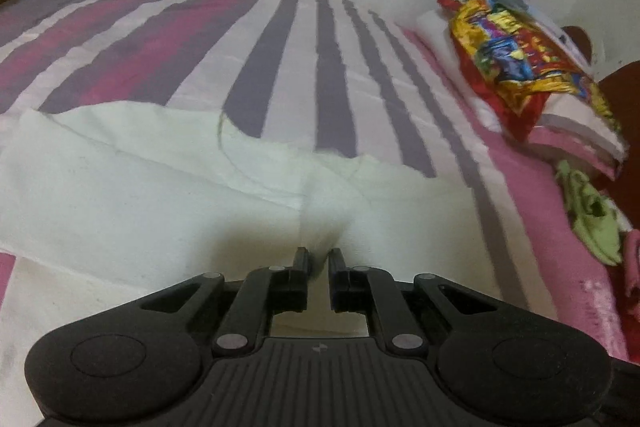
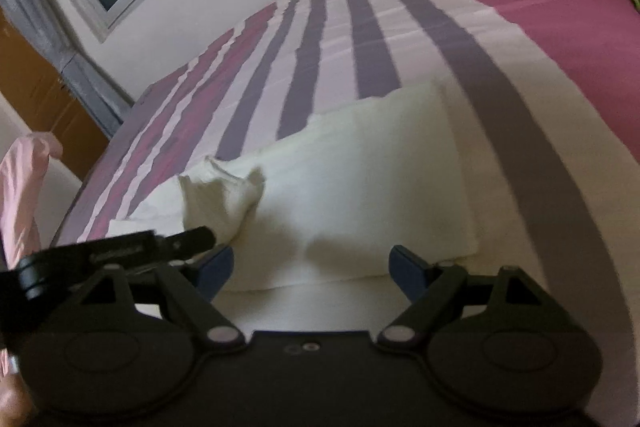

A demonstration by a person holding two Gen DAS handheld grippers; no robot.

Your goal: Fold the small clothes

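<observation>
Left gripper [image 2: 208,235] is clamped on a lifted corner of the white cloth [image 2: 352,163]. Right gripper [image 2: 312,267] stands wide apart, empty, above the cloth on the striped bedsheet [image 2: 360,27].

Left gripper [image 1: 318,259] fingers pinched together; right gripper [image 2: 312,263] fingers spread wide

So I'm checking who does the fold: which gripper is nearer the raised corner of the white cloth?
Left. The left gripper is shut on the raised corner of the white cloth. The right gripper hovers open over the cloth's near edge, beside that corner.
</observation>
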